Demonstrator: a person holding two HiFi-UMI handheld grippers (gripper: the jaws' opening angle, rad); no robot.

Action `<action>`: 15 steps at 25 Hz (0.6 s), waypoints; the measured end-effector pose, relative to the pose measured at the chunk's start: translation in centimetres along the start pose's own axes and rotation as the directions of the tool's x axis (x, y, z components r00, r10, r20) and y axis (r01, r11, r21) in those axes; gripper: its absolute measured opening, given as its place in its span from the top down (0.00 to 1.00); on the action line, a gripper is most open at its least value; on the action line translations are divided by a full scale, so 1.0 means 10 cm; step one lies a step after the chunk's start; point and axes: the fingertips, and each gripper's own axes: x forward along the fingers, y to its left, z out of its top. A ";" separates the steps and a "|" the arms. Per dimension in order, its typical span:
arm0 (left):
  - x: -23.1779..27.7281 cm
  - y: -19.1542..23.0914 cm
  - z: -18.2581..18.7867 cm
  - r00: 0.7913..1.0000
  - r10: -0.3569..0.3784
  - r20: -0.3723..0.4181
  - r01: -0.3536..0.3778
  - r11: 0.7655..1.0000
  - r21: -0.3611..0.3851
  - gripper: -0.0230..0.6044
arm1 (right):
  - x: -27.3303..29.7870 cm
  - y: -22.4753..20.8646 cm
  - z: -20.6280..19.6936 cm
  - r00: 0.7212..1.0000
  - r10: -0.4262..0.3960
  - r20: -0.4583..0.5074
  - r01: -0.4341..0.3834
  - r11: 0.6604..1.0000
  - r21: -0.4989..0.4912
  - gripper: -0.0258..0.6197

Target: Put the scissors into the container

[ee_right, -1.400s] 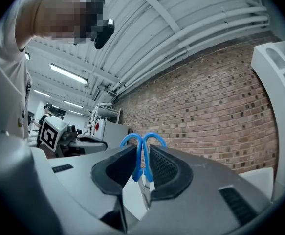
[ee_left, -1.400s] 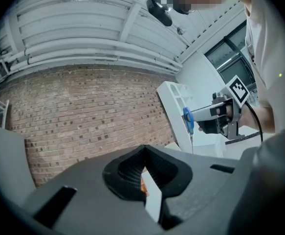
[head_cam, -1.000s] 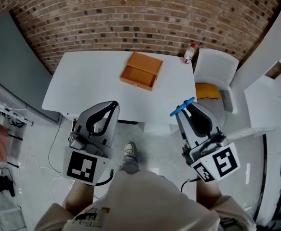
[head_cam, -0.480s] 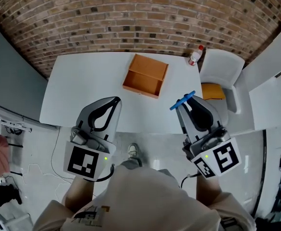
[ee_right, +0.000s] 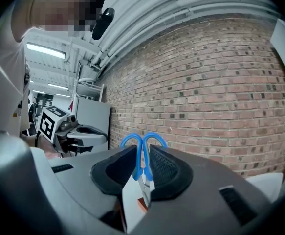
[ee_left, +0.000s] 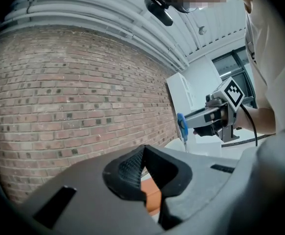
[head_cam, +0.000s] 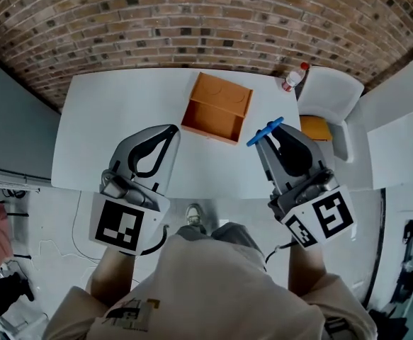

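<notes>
The container, an open orange box (head_cam: 217, 108), sits on the white table (head_cam: 121, 112) near its far middle. Blue-handled scissors (head_cam: 265, 130) are clamped crosswise at the tip of my right gripper (head_cam: 270, 136), held over the table's near edge to the right of the box. In the right gripper view the blue handles (ee_right: 143, 145) stick up between the pads, blades pointing down. My left gripper (head_cam: 171, 130) hovers at the near edge, left of the box, jaws shut and empty; the box (ee_left: 152, 199) shows orange just below its jaws.
A bottle with a red cap (head_cam: 295, 77) stands at the table's far right corner. A white chair (head_cam: 330, 94) with a yellow item (head_cam: 314, 127) is right of the table. A brick wall (head_cam: 206, 20) runs behind it.
The person has stepped closer to the table. Both grippers now reach over its near edge, and the box lies nearer to them. The scissors stay clamped in the right gripper.
</notes>
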 end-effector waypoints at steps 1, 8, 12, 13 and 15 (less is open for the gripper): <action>0.03 0.04 -0.03 1.000 -0.002 -0.002 0.002 1.000 -0.003 0.95 | 0.06 -0.02 -0.03 1.000 0.004 -0.014 -0.004 1.000 -0.005 0.83; 0.24 0.19 -0.15 1.000 0.004 -0.020 -0.004 1.000 -0.003 0.95 | 0.44 -0.14 -0.25 0.993 0.066 -0.103 -0.068 0.998 -0.015 0.83; 0.38 0.23 -0.33 0.998 0.024 -0.056 -0.026 0.999 -0.029 0.95 | 0.62 -0.18 -0.39 0.981 0.134 -0.138 -0.136 0.991 -0.007 0.83; 0.41 0.23 -0.37 0.998 0.027 -0.064 -0.030 0.999 -0.039 0.95 | 0.66 -0.19 -0.42 0.978 0.148 -0.149 -0.151 0.989 -0.008 0.83; 0.48 0.23 -0.45 0.996 0.035 -0.086 -0.039 0.998 -0.051 0.95 | 0.74 -0.22 -0.49 0.970 0.172 -0.170 -0.176 0.984 -0.009 0.83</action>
